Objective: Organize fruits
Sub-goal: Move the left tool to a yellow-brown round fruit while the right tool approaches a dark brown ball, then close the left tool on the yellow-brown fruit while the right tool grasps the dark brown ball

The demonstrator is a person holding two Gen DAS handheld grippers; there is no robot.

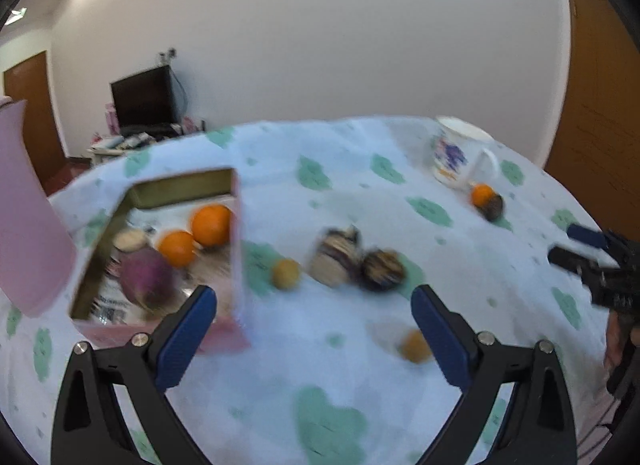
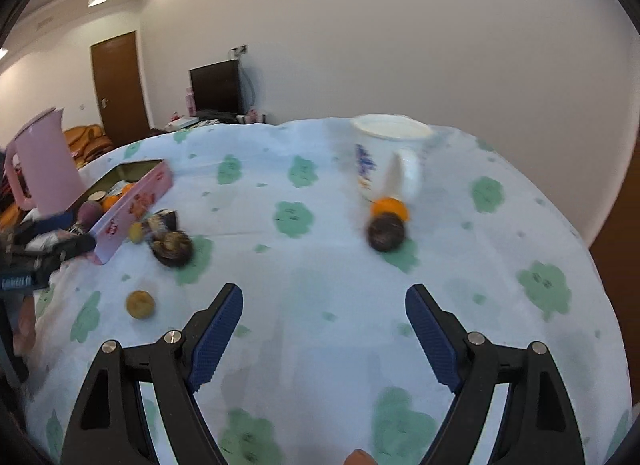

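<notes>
The left gripper (image 1: 314,339) hung over the table (image 1: 360,385) with its jaws wide apart and nothing between them. The right gripper (image 2: 324,339) was also held wide and empty above the cloth; its jaws had risen a little and then stood at the same width. A pink box (image 1: 238,249) stood open on the left side of the table, and inside it lay two oranges (image 1: 211,224), touching each other, and a purple fruit (image 1: 147,279) near the front. Just beside the box wall, on the cloth, was a small yellow fruit (image 1: 285,274), and next to it two dark brown fruits (image 1: 382,269) lay close together; they were too blurred to name. Another small yellow fruit (image 1: 414,346) lay alone, near the right finger of the left gripper. Far on the right stood a white mug (image 1: 460,155) with blue print, and in front of it a small orange (image 1: 482,194) touched one more dark fruit (image 1: 495,207). A pink jug (image 2: 46,163) stood behind the box, at the left edge of the right wrist view.
</notes>
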